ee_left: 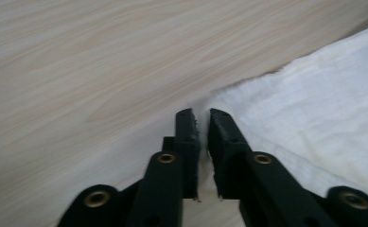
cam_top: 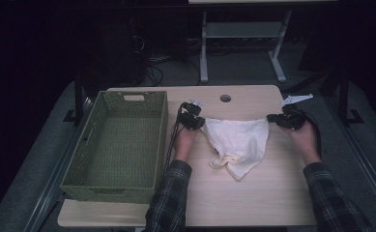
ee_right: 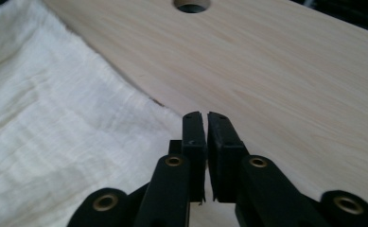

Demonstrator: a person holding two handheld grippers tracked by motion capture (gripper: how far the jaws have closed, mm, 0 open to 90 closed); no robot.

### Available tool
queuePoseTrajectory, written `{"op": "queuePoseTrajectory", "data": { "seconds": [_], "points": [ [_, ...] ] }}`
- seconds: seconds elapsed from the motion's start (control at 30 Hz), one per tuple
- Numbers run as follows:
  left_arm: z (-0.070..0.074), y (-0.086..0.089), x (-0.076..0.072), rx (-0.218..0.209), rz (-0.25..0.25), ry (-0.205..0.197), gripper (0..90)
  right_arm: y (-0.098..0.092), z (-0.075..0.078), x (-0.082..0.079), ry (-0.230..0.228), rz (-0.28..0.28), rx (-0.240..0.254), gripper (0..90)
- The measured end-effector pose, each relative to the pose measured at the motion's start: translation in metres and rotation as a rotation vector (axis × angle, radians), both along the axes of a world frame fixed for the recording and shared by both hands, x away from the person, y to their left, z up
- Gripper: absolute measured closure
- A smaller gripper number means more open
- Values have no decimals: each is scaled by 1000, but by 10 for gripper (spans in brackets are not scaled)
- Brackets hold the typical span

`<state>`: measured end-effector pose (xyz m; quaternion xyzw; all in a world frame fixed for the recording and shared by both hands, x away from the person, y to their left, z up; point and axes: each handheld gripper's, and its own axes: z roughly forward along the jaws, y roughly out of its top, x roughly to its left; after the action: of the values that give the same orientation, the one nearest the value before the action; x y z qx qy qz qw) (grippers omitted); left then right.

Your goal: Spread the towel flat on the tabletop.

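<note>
We have a pale cream cloth (cam_top: pixel 235 145) lying on the wooden counter (cam_top: pixel 272 193), just right of the green woven basket (cam_top: pixel 118 145) and apart from it. Its far edge runs nearly straight between our two hands, while the near part sags into a rumpled, folded point toward us.

Our left claw (cam_top: pixel 198 122) sits at the cloth's far left corner, and in the left gripper view its jaws stand narrow, a thin slit between the pads with the corner (ee_left: pixel 205 101) just at the tips; we see no fabric pinched between them. Our right claw (cam_top: pixel 271 118) sits at the far right corner, and in the right gripper view its jaws are likewise narrow, parted by a sliver, with the cloth's edge (ee_right: pixel 165 105) lying beside the tips. We judge both corners to be let go or barely touched.

The cloth looks light, thin and limp, with a loose crinkled weave. We expect it to drape, bunch and slide easily on the smooth wood, with no stiffness to hold a shape. It is not fragile, though a jaw could snag a thread. The best hold is at the corners or along the hem, pinching right down against the counter so that a single layer comes up, and keeping both hands apart so the edge stays taut
</note>
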<state>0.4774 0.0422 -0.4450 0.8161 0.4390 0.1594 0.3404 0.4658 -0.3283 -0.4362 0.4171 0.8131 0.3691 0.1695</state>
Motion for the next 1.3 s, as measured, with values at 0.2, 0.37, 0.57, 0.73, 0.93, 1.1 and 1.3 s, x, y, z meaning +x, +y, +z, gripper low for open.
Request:
{"op": "queuePoseTrajectory", "data": {
  "seconds": [0.2,0.37,0.57,0.73,0.93,1.1,1.3],
  "points": [
    [16,3,-13,-41,-9,-26,657,-2,10,-9,-21,13,67,725],
    [29,1,-33,-82,-64,-41,613,2,19,-26,-13,60,120,697],
    [32,-7,-67,-83,-159,-35,594,19,19,-57,-11,144,114,694],
    [25,-10,-92,-64,-219,-20,580,33,15,-77,-1,175,95,695],
    [21,-4,-123,-99,-268,-12,543,46,10,-98,29,222,97,696],
    [18,-3,-142,-97,-303,-22,525,52,7,-114,44,247,97,696],
    [14,-2,-161,-68,-330,-39,506,62,0,-144,62,283,115,698]
  ]
}}
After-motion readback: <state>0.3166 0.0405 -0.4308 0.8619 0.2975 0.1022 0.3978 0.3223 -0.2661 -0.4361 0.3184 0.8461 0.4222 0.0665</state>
